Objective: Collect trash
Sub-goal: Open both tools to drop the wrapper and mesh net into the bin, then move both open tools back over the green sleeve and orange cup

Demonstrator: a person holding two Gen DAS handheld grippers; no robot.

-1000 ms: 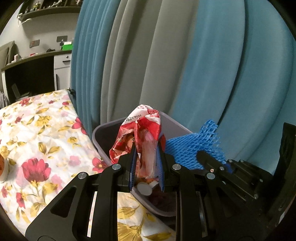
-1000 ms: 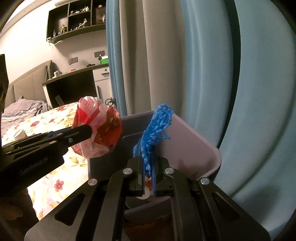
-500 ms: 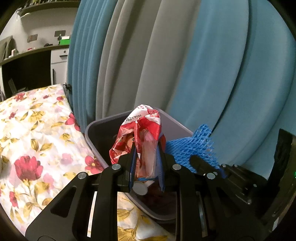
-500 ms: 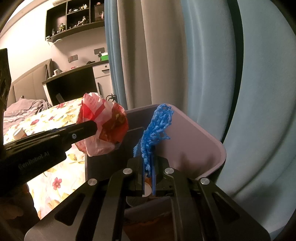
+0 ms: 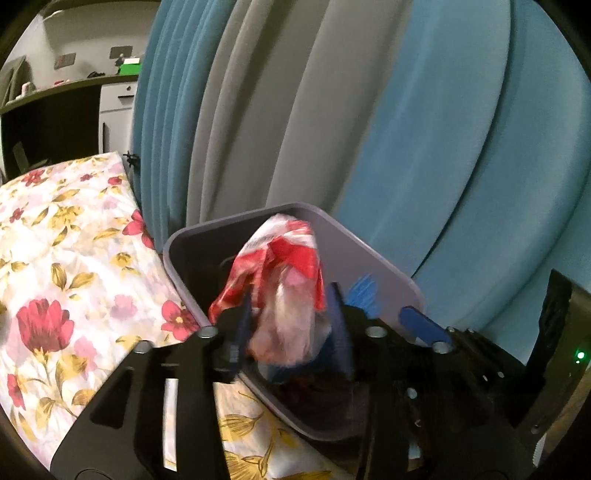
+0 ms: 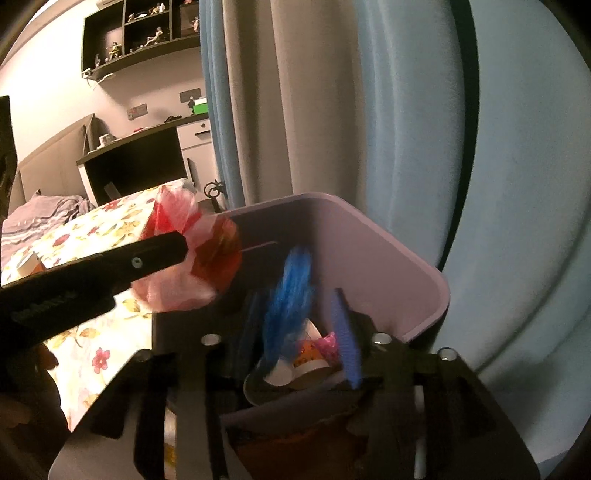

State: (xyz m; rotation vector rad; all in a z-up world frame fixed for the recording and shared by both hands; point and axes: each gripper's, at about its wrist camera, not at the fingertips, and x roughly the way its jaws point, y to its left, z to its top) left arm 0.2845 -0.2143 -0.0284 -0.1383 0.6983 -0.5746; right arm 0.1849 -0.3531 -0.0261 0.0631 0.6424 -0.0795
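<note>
Blue netting drops between opening fingers; only right view shows cups inside bin.

I see blue and grey curtains filling the wall behind. A bed with a floral sheet is at left, and dark shelves hang above a desk.

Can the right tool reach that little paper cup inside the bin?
Probably yes. The right tool hangs over the open bin, jaws opening; only the blue foam net dropping between them covers the paper cup.
</note>
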